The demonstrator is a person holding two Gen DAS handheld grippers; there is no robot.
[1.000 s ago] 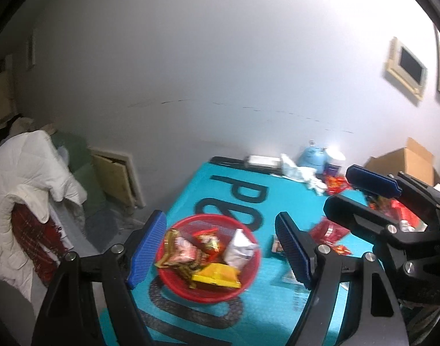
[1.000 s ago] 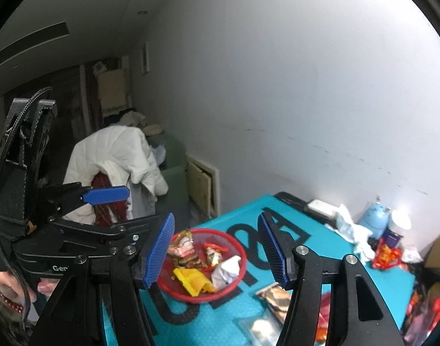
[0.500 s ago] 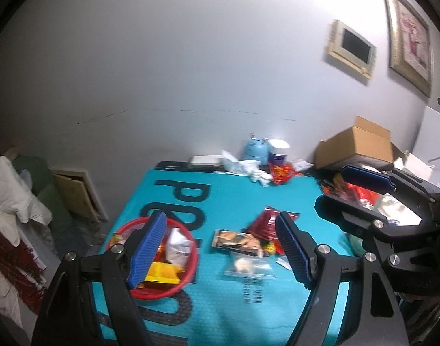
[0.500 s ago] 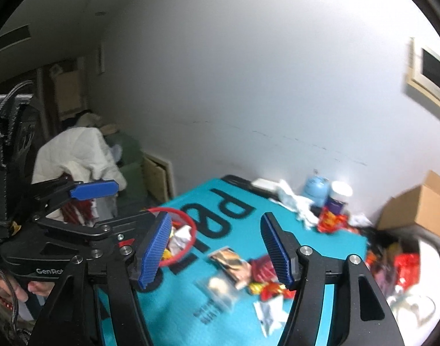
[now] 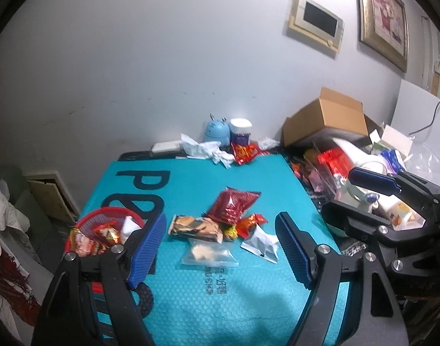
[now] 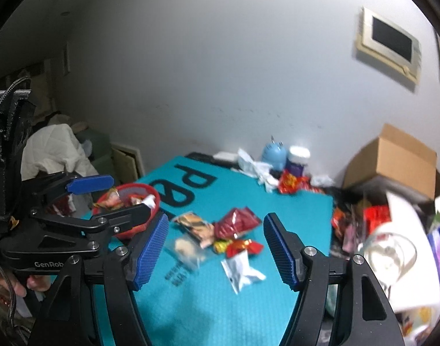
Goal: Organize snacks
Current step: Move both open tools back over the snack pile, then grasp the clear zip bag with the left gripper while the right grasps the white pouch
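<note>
Both views have swung from the basket [image 5: 104, 216] to the loose snacks [image 5: 220, 230]; left tool [image 5: 220, 248] apart and empty, right tool [image 6: 215, 250] opening, empty, lining up a pick.

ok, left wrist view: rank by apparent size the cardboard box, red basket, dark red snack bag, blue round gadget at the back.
1. cardboard box, though it sits far back
2. red basket, partly hidden behind a tong finger, so its rank against the box is unsure
3. dark red snack bag
4. blue round gadget, farthest away, so likely understated
</note>
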